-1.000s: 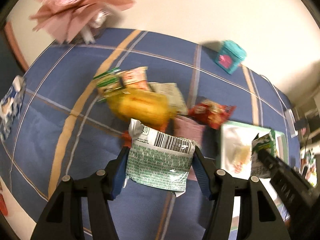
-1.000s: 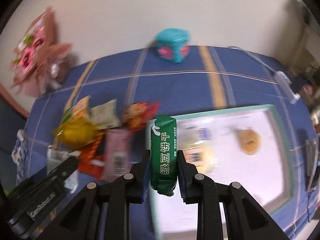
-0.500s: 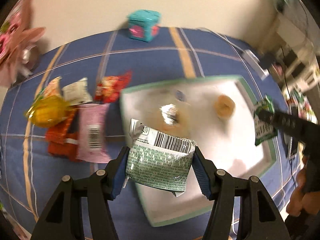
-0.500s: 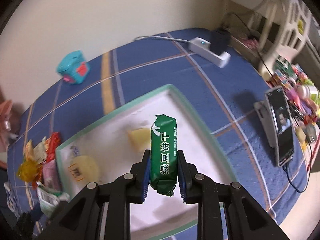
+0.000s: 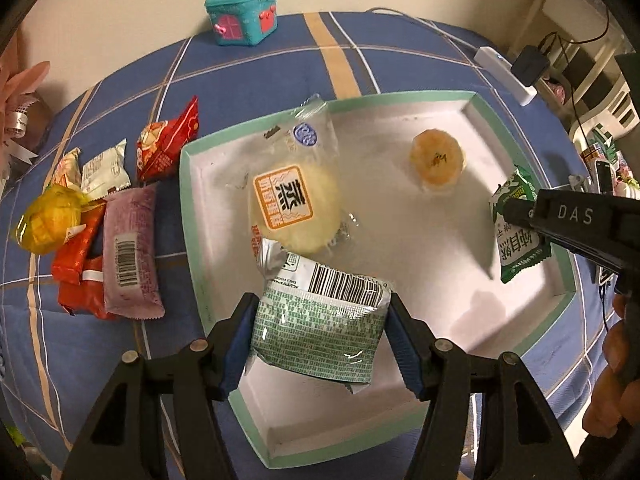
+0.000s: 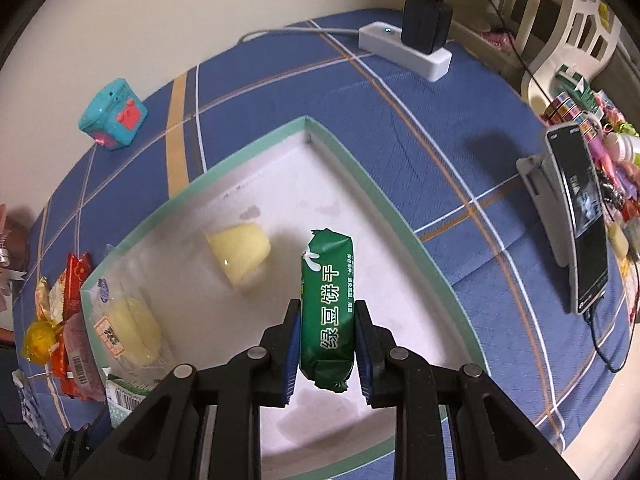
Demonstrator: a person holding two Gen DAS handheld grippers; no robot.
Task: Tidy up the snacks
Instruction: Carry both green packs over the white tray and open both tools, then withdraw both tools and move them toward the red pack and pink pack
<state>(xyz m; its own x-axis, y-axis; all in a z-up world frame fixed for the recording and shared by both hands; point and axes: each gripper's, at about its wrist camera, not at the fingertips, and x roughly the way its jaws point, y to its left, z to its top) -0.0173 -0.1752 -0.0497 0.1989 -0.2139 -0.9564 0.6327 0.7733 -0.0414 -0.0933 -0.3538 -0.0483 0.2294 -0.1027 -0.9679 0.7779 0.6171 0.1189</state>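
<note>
The left gripper (image 5: 320,340) is clamped on a pale green packet (image 5: 318,326) with a barcode; its jaws have just opened a little, yet the packet sits between the pads over the near part of the tray (image 5: 188,216). Ahead of it lies a wrapped round cake (image 5: 296,208), and further right a small orange cake (image 5: 438,158). The right gripper (image 6: 327,344) is clamped on a dark green biscuit pack (image 6: 328,308), upright above the tray. Left of the tray lie loose snacks (image 5: 128,256).

Left wrist view looks steeply down, close over the tray (image 5: 188,216), snack pile at frame left. Right wrist view looks steeply down over the same tray (image 6: 404,224) from its other side. Both share the tray, teal box (image 5: 242,14) (image 6: 113,114) and blue tablecloth (image 5: 248,64) (image 6: 400,120).
</note>
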